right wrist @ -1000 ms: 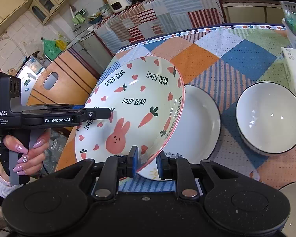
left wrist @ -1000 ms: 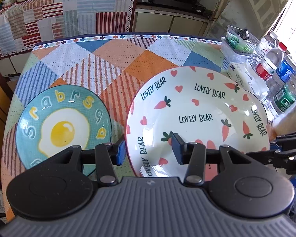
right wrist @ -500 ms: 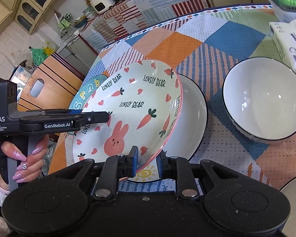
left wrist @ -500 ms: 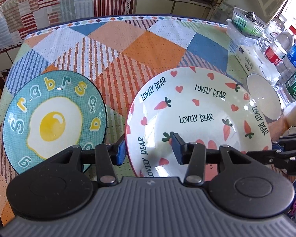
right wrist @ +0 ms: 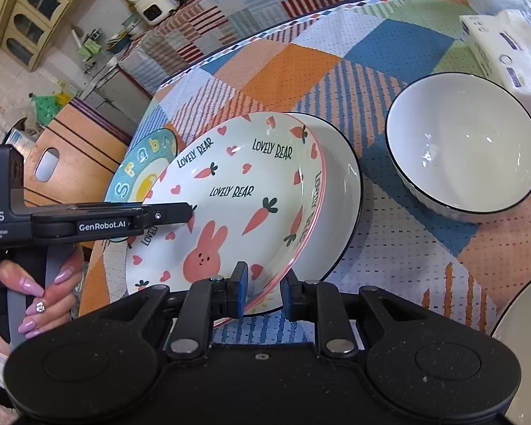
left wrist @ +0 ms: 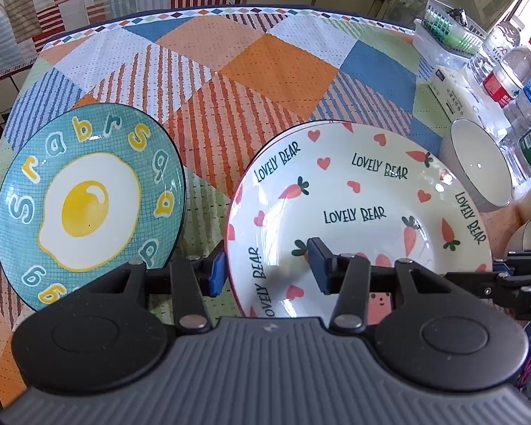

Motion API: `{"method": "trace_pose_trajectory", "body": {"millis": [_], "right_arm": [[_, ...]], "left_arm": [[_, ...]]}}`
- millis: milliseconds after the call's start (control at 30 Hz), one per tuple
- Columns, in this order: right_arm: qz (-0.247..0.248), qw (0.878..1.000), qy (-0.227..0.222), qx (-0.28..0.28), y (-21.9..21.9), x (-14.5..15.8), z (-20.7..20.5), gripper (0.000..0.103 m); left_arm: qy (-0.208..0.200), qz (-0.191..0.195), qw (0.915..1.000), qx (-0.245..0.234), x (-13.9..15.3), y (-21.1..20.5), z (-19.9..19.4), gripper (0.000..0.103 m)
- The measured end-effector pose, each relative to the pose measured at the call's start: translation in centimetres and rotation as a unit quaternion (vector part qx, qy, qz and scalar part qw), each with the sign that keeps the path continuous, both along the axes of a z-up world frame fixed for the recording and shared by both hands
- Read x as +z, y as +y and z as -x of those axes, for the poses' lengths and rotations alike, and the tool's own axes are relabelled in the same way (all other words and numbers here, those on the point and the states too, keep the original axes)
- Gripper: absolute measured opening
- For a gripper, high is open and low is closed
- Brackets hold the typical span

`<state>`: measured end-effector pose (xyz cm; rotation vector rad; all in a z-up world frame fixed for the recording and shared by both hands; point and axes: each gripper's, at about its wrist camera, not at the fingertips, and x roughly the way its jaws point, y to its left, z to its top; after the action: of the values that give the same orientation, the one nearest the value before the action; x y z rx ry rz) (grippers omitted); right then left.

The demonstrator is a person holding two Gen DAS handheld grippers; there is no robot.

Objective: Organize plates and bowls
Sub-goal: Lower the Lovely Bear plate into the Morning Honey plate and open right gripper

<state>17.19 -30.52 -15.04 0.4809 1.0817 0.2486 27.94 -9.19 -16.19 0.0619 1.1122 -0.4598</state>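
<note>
Teal glazed ceramic on the left: a round plate with a fried-egg picture and raised letters lies flat on the patchwork-cloth worktop, untouched. Next to it the left claw has its blue-padded fingers apart, straddling the near-left rim of the glossy white bunny-and-carrot plate without pinching it. That shallow, pink-edged plate is tilted, its far edge resting on a plain white black-rimmed plate beneath. The right claw sits at its near rim; the rim touches the left pad, a gap shows to the right pad, so I cannot tell whether it grips. Further right stands a deep white bowl with a thin black rim, smooth inside, faintly ribbed outside.

The step in hand looks like stacking the bunny plate onto the white one. The next move likely calls for lowering the raised side gently until both rims nest, then drawing each claw clear. Glazed surfaces are slick, so a quick release could let it slide off-centre.
</note>
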Motion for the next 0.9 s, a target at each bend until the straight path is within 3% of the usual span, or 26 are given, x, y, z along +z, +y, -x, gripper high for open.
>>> {"method": "trace_pose_trajectory", "body": {"millis": [233, 500, 667, 900], "right_arm": [[0.007, 0.999, 0.034, -0.016, 0.5, -0.5, -0.5, 0.024], [0.03, 0.999, 0.039, -0.023, 1.1, -0.4, -0.7, 0.024], [0.124, 0.992, 0.03, -0.005, 3.5, 0.8, -1.0, 0.032], [0.203, 0.979, -0.007, -0.013, 5.1, 0.8, -0.6, 0.036]], "left_arm": [[0.021, -0.008, 0.9997, 0.003, -1.0, -0.2, -0.2, 0.046], [0.029, -0.001, 0.9995, 0.011, -1.3, 0.0, -0.2, 0.046], [0.032, -0.003, 0.9994, 0.01, -1.3, 0.0, -0.1, 0.045], [0.03, -0.023, 0.9993, 0.001, -0.9, -0.3, 0.3, 0.043]]}}
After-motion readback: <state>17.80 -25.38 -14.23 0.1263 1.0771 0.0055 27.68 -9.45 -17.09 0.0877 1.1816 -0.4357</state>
